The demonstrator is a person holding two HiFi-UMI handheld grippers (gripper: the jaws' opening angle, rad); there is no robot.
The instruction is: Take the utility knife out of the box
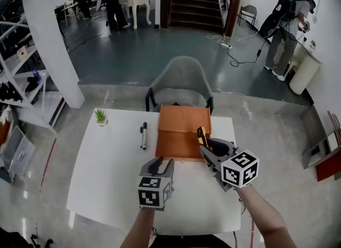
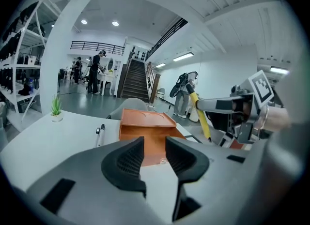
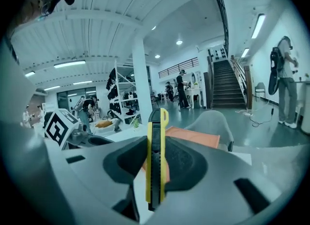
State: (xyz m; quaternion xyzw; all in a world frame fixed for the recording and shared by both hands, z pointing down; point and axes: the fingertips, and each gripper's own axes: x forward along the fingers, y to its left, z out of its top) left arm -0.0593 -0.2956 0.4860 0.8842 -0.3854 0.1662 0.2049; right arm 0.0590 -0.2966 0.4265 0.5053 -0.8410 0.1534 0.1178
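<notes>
My right gripper [image 1: 205,148] is shut on the yellow and black utility knife [image 1: 201,135], held in the air over the right front of the orange box [image 1: 178,127]. In the right gripper view the knife [image 3: 156,151] stands upright between the pads, its top end sticking out above them. From the left gripper view the knife [image 2: 199,115] slants down from that gripper, to the right of the box [image 2: 145,125]. My left gripper [image 1: 161,164] hovers just in front of the box's near edge, jaws open with nothing between them [image 2: 154,156].
A marker pen [image 1: 143,135] lies on the white table [image 1: 112,177] left of the box, and a small potted plant [image 1: 100,117] stands at the far left corner. A grey chair [image 1: 181,84] sits behind the table. People stand further off in the room.
</notes>
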